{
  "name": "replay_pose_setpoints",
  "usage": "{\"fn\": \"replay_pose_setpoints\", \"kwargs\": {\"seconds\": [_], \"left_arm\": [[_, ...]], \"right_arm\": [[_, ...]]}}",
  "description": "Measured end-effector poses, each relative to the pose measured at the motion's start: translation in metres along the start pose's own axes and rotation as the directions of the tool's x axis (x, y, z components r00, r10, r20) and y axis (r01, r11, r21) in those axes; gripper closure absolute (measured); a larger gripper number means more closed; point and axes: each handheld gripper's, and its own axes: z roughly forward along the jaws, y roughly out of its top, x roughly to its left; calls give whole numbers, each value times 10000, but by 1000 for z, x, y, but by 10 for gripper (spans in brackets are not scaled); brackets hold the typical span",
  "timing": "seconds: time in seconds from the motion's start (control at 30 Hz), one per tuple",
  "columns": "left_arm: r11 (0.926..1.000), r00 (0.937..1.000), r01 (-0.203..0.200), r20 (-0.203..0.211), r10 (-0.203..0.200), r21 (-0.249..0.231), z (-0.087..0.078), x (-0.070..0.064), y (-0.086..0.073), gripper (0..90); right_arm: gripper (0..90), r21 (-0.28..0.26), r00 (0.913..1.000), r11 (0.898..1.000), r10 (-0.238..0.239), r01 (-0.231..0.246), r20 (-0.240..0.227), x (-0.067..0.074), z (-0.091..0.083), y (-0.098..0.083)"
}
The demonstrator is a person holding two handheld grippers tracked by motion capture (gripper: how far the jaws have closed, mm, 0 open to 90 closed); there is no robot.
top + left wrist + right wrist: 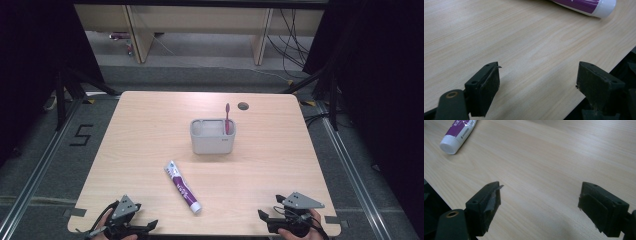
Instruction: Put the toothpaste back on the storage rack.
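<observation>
On table [280, 165]: 1 toothpaste tube [183, 186] (flat) | 1 toothbrush [227, 119] | 2 hand-held grippers, both agape

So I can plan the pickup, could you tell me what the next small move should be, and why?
Probably bring the left tool forward to the toothpaste tube. Both tools rest open at the near edge, and the tube lies flat, closer to the left one.

you have one toothpaste tube [183, 187], one toothbrush [227, 119], one grey holder [212, 142], one table [150, 130], and two grippers: left gripper [145, 227], right gripper [265, 217].
</observation>
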Motion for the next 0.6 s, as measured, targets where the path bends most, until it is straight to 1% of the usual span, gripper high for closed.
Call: {"fn": "replay_pose_setpoints", "kwargs": {"seconds": [0.03,0.1,0.13,0.17,0.2,0.23,0.27,0.3,0.33,0.37,0.4,0.43,0.47,0.5,0.53,0.57,0.6], "left_arm": [[10000,10000,3,51,-3,-33,0,0,0,182],[10000,10000,70,33,-70,-18,-1,1,0,182],[9989,9991,400,176,-396,-254,-1,2,0,181],[9989,9991,400,176,-396,-254,-1,2,0,181],[9979,9981,568,260,-560,-316,-2,2,0,181],[9968,9971,695,350,-682,-397,-1,2,1,181],[9951,9953,882,447,-862,-449,-1,2,3,179],[9944,9942,954,541,-929,-465,0,1,4,179],[9887,9897,1339,595,-1300,-672,2,-2,7,179],[9923,9917,1139,665,-1105,-494,2,-1,8,179],[9903,9902,1245,716,-1201,-611,4,-3,11,179],[9897,9894,1321,687,-1282,-553,6,-4,15,179],[9897,9894,1321,687,-1282,-553,6,-4,15,177],[9902,9888,1315,767,-1277,-473,7,-5,18,177],[9840,9835,1645,872,-1584,-679,9,-8,20,172],[9880,9862,1468,850,-1423,-488,9,-8,22,171],[9851,9841,1617,837,-1566,-591,11,-10,25,171]], "right_arm": [[181,53,9998,9999,148,-147,-159,0,1,0],[182,78,9997,9997,220,-219,-100,1,1,0],[184,67,9999,9999,109,-108,-103,1,2,1],[184,67,9999,9999,109,-108,-103,1,2,1],[188,97,10000,10000,-5,5,-10,3,1,1],[188,97,10000,10000,-5,5,-10,3,1,1],[189,220,9999,9997,124,-124,29,5,0,0],[190,159,10000,9998,84,-84,-13,4,1,0],[190,159,10000,9998,84,-84,-13,4,1,0],[192,122,9999,9999,94,-93,-78,4,1,1],[194,162,10000,9999,3,-3,17,2,0,1],[195,163,10000,9998,72,-73,18,2,0,0],[195,163,10000,9998,72,-73,18,2,0,0],[197,167,10000,9998,78,-79,16,2,0,0],[200,159,10000,9998,70,-70,0,2,0,1],[201,151,10000,9999,57,-57,-23,2,0,1],[202,153,10000,9999,54,-53,-30,2,0,1]]}}
